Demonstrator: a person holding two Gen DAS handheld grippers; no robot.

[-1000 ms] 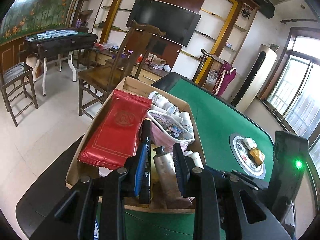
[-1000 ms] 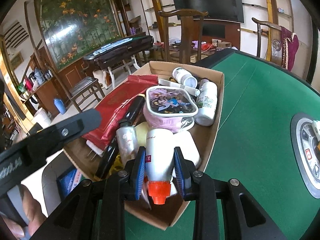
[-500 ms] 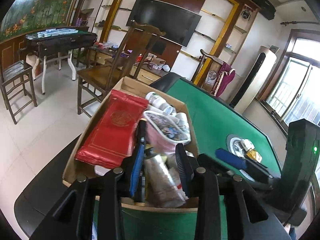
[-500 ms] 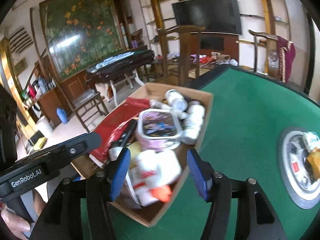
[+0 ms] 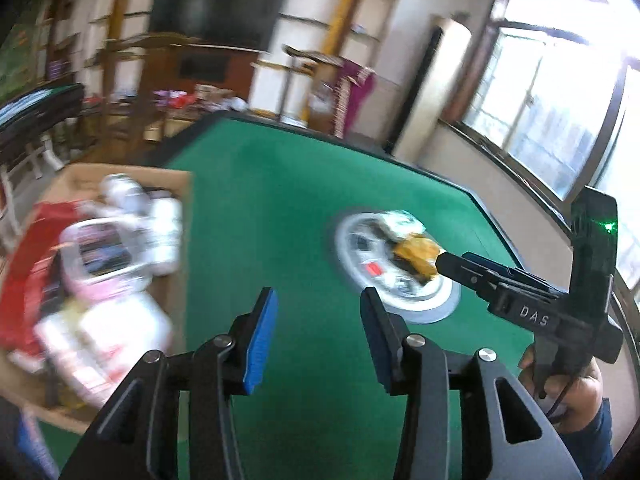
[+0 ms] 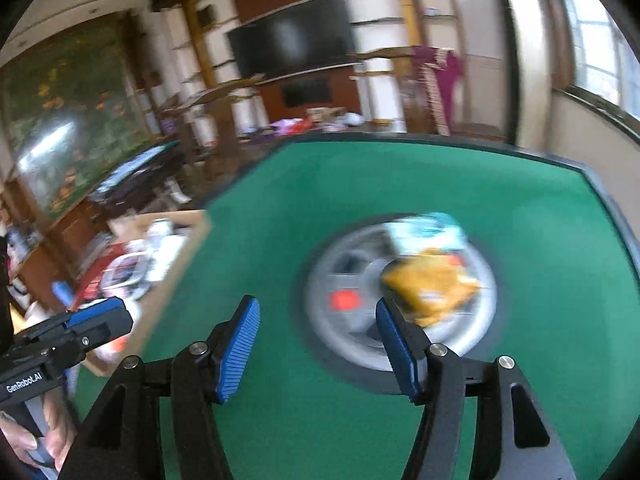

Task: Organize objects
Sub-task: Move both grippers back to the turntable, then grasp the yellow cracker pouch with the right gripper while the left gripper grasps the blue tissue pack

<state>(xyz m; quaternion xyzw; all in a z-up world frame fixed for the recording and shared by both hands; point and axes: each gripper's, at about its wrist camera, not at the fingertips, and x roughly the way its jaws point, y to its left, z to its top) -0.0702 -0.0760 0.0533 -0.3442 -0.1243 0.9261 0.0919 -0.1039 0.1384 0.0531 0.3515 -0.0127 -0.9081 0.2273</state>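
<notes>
The cardboard box (image 5: pixel 120 280) sits at the left edge of the green desk (image 5: pixel 288 216), crammed with what is already sorted: a red packet, a pink-rimmed tub and white bottles, all blurred. It reads as the collecting place, which would explain why the loose things lie apart from it.

To the right of the box, the left hand-held gripper (image 5: pixel 316 334) hangs over bare felt with its jaws part-way open and nothing between them; they have just been opening. Its emptiness fits a tool between one drop-off and the next pick.

Further right of the box, at the desk's middle, is the round silver panel (image 5: pixel 424 308), and on it lie the remaining things: a yellow packet (image 6: pixel 432 284) and a pale teal-and-white packet (image 6: pixel 428 232) just behind it (too smeared to tell whether they touch).

The right hand-held gripper (image 6: pixel 318 346) stands wider open, also empty, having just been opening. The yellow packet lies just ahead of its right pad, slightly right of the gap. In the left wrist view its fingertip reaches toward that packet, so the judgement is that the yellow packet is the next target.
</notes>
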